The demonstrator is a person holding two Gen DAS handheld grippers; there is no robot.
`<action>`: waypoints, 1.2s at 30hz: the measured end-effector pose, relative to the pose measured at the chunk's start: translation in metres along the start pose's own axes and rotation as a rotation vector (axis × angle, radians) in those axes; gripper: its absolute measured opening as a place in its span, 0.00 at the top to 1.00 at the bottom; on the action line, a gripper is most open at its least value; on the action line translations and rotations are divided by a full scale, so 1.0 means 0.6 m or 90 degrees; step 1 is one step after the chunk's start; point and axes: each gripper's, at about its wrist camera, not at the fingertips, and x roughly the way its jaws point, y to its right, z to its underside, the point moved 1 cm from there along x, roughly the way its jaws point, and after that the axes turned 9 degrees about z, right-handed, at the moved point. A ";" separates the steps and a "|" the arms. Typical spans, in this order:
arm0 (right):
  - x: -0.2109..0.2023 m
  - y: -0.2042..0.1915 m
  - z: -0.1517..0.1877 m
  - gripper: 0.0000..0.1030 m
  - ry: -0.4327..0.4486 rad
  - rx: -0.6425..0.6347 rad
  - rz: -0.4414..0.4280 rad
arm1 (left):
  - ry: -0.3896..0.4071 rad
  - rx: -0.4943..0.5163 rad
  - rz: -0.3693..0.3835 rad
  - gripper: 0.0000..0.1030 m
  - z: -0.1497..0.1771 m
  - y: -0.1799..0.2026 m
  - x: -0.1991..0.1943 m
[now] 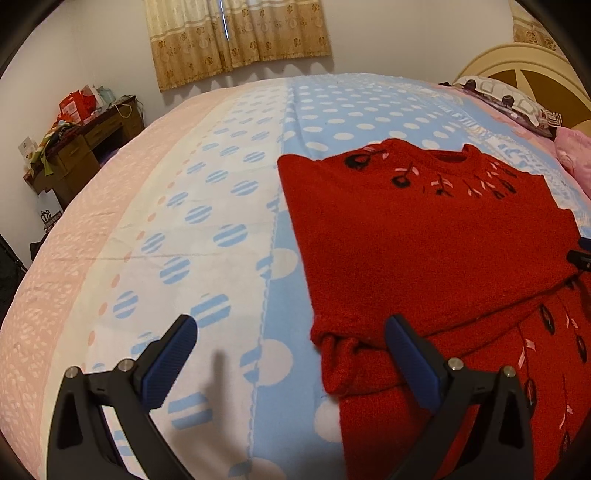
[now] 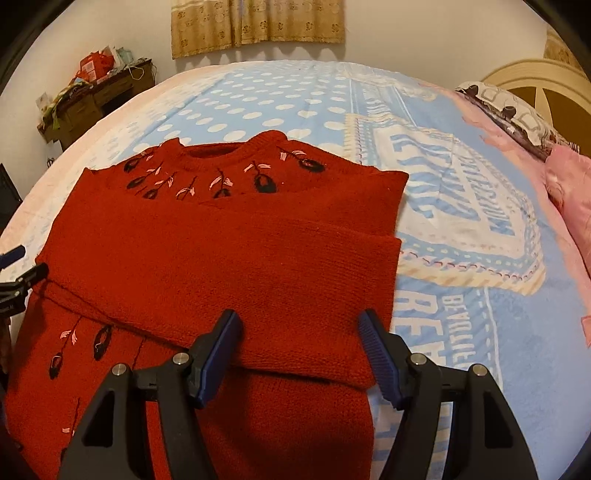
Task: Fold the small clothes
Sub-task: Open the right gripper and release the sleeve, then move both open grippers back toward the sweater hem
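Nearest the lens in the right wrist view, the right gripper (image 2: 299, 350) is seen with its blue-padded fingers (image 2: 218, 354) spread wide and nothing held between them; they are poised just over the near edge of a folded band of the red sweater (image 2: 229, 258), which lies on the bedsheet (image 2: 461, 302). From the left wrist view, the left gripper (image 1: 291, 365) is likewise held apart and empty, its right finger (image 1: 410, 362) over the sweater's left border and its left finger over bare sheet, so that the garment's left side edge falls between the two. Outward from both claws the sweater is stretched away toward the curtain (image 2: 258, 26), its collar (image 2: 214, 151) at the far end and its hem at the near end, beneath the grippers; the long axis is thus run straight ahead of both cameras. A sleeve appears to have been laid across the chest as a crosswise band, though exactly how many layers lie there cannot be told. The hem is judged to be the part to be taken next, and it lies below and slightly behind both claws. The right gripper is placed more squarely over the cloth; the left sits at its margin. A pillow (image 2: 517, 110) is seen well apart at the head of the bed.
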 end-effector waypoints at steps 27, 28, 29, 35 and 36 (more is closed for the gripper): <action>-0.139 -0.045 0.116 0.30 0.015 -0.020 -0.046 | 0.097 0.010 0.042 0.00 0.082 0.026 -0.188; -0.143 -0.047 0.122 0.30 0.015 -0.020 -0.047 | 0.098 0.011 0.043 0.00 0.085 0.026 -0.193; -0.147 -0.048 0.128 0.30 0.015 -0.019 -0.048 | 0.098 0.010 0.044 0.00 0.088 0.026 -0.197; -0.168 -0.050 0.155 0.29 0.013 -0.013 -0.060 | 0.105 0.016 0.047 0.00 0.115 0.031 -0.224; -0.170 -0.051 0.158 0.29 0.013 -0.014 -0.061 | 0.104 0.016 0.047 0.00 0.120 0.031 -0.227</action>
